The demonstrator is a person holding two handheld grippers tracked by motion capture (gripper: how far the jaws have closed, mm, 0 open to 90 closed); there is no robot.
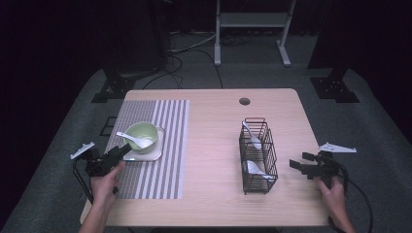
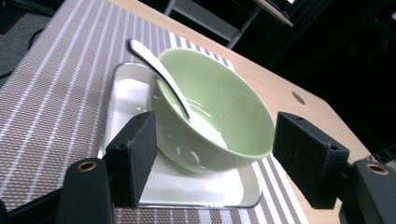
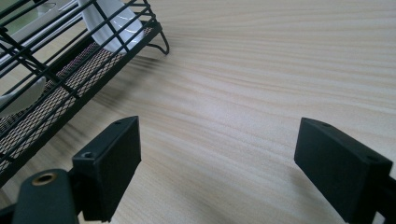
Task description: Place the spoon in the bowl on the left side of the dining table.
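Observation:
A pale green bowl (image 1: pixel 142 136) (image 2: pixel 219 116) stands on a small white square tray (image 1: pixel 151 153) (image 2: pixel 187 186) on a striped placemat (image 1: pixel 165 145). A white spoon (image 1: pixel 132 139) (image 2: pixel 159 70) rests in the bowl, its handle over the rim. My left gripper (image 1: pixel 120 152) (image 2: pixel 212 156) is open, its jaws on either side of the bowl's near wall. A black wire basket (image 1: pixel 257 155) (image 3: pixel 60 79) at the table's right holds white spoons (image 1: pixel 252 167) (image 3: pixel 112 23). My right gripper (image 1: pixel 297 166) (image 3: pixel 217 163) is open over bare wood, to the right of the basket.
The wooden table (image 1: pixel 218 141) has a round cable hole (image 1: pixel 244 101) near its far edge. Bare wood lies between placemat and basket. A white frame stand (image 1: pixel 252 29) and cables are on the floor beyond.

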